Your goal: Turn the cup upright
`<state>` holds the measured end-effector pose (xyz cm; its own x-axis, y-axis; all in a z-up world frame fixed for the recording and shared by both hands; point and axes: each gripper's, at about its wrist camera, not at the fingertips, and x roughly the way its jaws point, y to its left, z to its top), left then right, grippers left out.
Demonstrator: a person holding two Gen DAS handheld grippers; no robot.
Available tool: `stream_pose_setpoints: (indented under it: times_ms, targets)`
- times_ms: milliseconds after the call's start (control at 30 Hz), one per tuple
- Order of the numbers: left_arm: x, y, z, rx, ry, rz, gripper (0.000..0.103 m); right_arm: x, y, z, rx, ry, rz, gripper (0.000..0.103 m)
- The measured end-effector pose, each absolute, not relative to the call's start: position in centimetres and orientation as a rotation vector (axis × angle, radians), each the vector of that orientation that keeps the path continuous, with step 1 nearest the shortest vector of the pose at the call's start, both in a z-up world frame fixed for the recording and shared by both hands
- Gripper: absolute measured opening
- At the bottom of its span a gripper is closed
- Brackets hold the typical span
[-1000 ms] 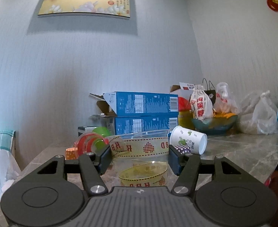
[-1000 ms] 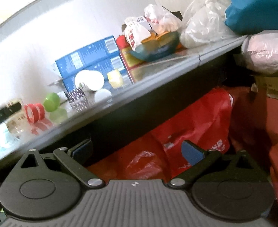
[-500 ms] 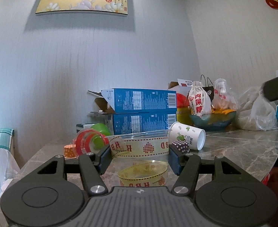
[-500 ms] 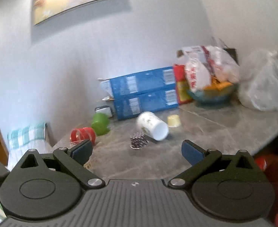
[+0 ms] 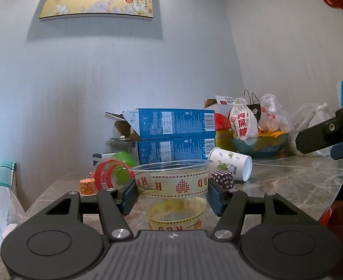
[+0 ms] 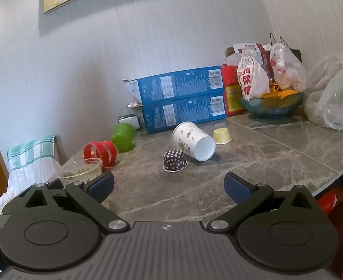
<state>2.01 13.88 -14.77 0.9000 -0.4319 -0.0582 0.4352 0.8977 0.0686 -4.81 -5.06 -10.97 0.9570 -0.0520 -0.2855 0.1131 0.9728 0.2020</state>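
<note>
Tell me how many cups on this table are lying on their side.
3: the white paper cup mid-table, the green cup near the blue boxes, and the red clear cup beside it. Others may be hidden.

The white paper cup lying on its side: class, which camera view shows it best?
The right wrist view: the paper cup shows whole, open mouth toward the camera. In the left wrist view the paper cup is farther off, partly hidden behind a dotted cup.

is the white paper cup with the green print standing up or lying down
Lying down. The white paper cup rests on its side on the marble table, open mouth facing the camera.
</note>
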Motion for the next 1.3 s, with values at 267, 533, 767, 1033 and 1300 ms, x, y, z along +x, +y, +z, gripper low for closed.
stream_pose_setpoints:
  times_ms: [267, 533, 767, 1033, 1300]
  targets:
    - [2.1, 14.1, -14.6, 0.090, 0.058, -0.464, 0.065, -4.5, -4.9, -11.0, 0.211, 0.292, -0.086, 0.101]
    - [2.1, 14.3, -14.4, 0.098, 0.074, -0.478, 0.070, -4.5, -4.8, -11.0, 0.207, 0.293, -0.084, 0.101]
    - [2.4, 14.3, -14.2, 0.127, 0.096, -0.511, 0.095, -4.5, -4.6, -10.9, 0.206, 0.295, -0.078, 0.101]
    - [1.1, 16.8, -13.4, 0.141, 0.152, -0.575, 0.098, -4.9, -4.6, -10.5, 0.218, 0.303, -0.079, 0.101]
    - [0.9, 23.5, -6.4, 0.113, 0.425, -0.609, 0.099, -6.9, -1.4, -7.5, 0.166, 0.425, -0.150, 0.101]
